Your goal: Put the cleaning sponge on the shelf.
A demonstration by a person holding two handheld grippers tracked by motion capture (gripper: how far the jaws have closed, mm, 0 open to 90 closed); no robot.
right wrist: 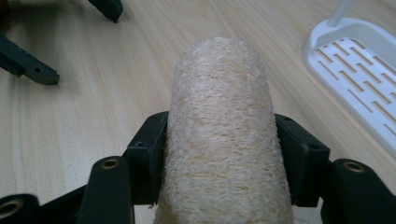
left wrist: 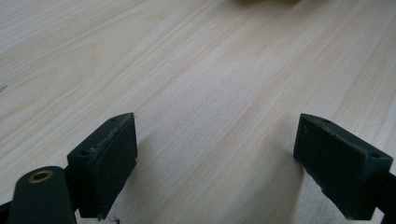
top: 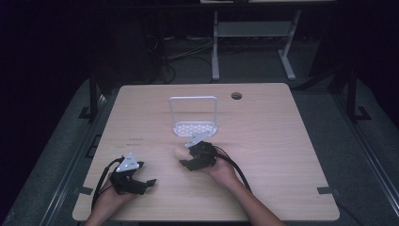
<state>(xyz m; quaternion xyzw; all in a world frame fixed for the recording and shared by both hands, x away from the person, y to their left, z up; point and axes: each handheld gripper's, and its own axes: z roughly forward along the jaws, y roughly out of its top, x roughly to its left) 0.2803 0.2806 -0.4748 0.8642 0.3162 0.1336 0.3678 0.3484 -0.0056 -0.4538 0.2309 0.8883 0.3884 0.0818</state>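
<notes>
I am squeezing the loofah (right wrist: pixel 219 135) in my right gripper (right wrist: pixel 219 158), left gripper (left wrist: pixel 215 158) gaping empty; its springy fibres risk slipping short of the white rack (top: pixel 194 127).

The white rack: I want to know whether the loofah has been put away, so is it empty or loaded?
Empty. The white rack shows a bare slotted base; the loofah sits clamped in the right gripper.

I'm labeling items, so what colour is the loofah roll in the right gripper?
Pale straw beige, with a coarse fibrous weave; the loofah roll shows best in the right gripper view.
</notes>
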